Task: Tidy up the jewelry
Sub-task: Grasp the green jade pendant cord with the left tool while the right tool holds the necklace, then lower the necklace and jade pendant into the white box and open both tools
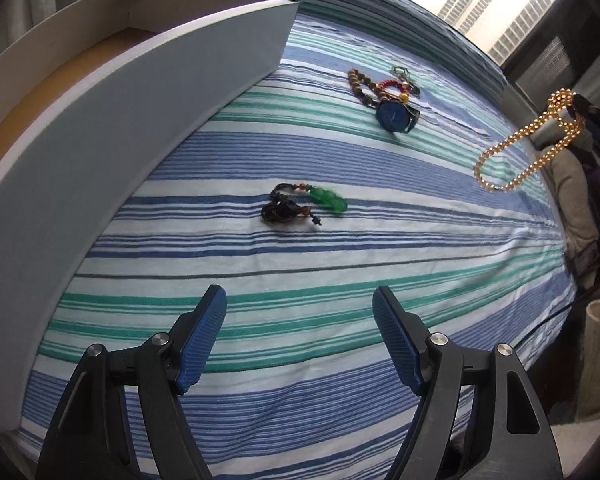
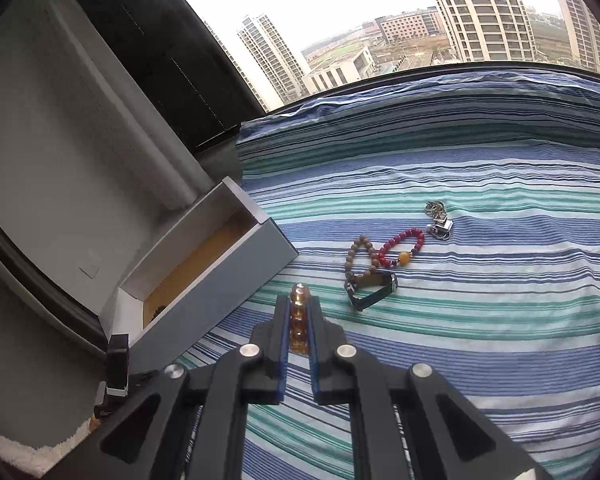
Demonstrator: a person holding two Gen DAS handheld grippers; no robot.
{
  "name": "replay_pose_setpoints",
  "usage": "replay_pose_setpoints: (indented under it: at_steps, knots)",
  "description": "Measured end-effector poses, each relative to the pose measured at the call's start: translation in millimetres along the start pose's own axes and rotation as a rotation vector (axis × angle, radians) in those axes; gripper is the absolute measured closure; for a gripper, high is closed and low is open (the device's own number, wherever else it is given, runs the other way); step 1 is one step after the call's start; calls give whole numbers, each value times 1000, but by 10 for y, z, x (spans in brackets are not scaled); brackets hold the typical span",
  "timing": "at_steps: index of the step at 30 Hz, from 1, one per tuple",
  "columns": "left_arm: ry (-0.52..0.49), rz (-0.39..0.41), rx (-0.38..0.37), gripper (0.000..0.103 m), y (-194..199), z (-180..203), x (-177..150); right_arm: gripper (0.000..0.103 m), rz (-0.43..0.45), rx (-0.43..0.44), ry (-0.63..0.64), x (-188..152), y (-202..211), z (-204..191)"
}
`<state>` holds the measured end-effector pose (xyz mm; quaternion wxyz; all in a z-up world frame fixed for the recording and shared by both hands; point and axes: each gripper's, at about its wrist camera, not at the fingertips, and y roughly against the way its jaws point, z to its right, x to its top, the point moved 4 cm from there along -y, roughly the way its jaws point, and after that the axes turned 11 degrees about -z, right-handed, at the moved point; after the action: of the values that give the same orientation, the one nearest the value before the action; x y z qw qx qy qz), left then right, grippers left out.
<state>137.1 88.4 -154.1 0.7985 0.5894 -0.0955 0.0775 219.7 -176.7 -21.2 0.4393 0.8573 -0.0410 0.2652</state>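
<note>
Along the left edge of the bed (image 1: 340, 264), which is covered in a blue, green and white striped sheet, sits a long white box (image 1: 148, 92) with an open top and a tan bottom; in the right wrist view something small and dark lies in its near end, too small to tell what. The left gripper (image 1: 299, 312) hovers low over the near part of the bed with its blue-padded fingers (image 1: 204, 340) spread wide and nothing between them. Ahead of it, near the middle of the bed, lies a green pendant (image 1: 328, 198) on a bunched dark cord, well apart from the rest. Farther toward the far edge lies a cluster: a brown bead bracelet (image 2: 356, 254) touching a dark-strapped watch (image 2: 374, 290) with a blue face, a red bead bracelet (image 2: 402, 246) with one amber bead just beside them, and a small bunch of silver metal pieces (image 2: 438, 220) just beyond. To the right, the right gripper (image 2: 299, 300) is held above the bed, its fingers pressed together on an amber bead necklace (image 1: 528, 144); in the left wrist view the loop hangs free below it in the air over the right side of the bed, clear of the sheet
</note>
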Motion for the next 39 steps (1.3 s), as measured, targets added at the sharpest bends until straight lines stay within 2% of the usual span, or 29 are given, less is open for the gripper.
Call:
replay_pose_setpoints:
  at_steps: [2,5,7,9,10,12,14,19,22,27,34,39]
  knots:
    - [-69,-4,23,26,-114,107,168,95,-12,2,-19,-184,-29,34]
    - [-133,-5,115,26,-345,142,400,95,-26,22,-48,-460,-76,54]
    - [-137,-23,170,35,-490,102,488,95,-30,30,-58,-616,-84,25]
    - [-148,2,182,47,-502,98,520,95,-30,37,-63,-748,-66,-7]
    - [-153,6,165,54,-498,105,530,95,-31,38,-62,-803,-52,-27]
    - [-155,14,142,80,-491,116,524,95,-31,38,-59,-884,-29,-57]
    - [-154,13,129,94,-490,127,500,95,-30,37,-56,-948,-2,-87]
    - [-101,67,72,97,-213,154,383,95,-38,45,-47,-956,-50,-160]
    - [-69,117,20,97,151,196,310,95,-46,54,-22,-897,-71,-248]
    - [-16,202,2,97,887,170,222,95,-61,86,32,-680,-128,-473]
    - [114,307,78,97,1963,-278,325,95,-66,162,183,-57,-267,-1193]
    - [240,326,161,97,2295,-866,545,95,-55,215,302,509,-512,-1928]
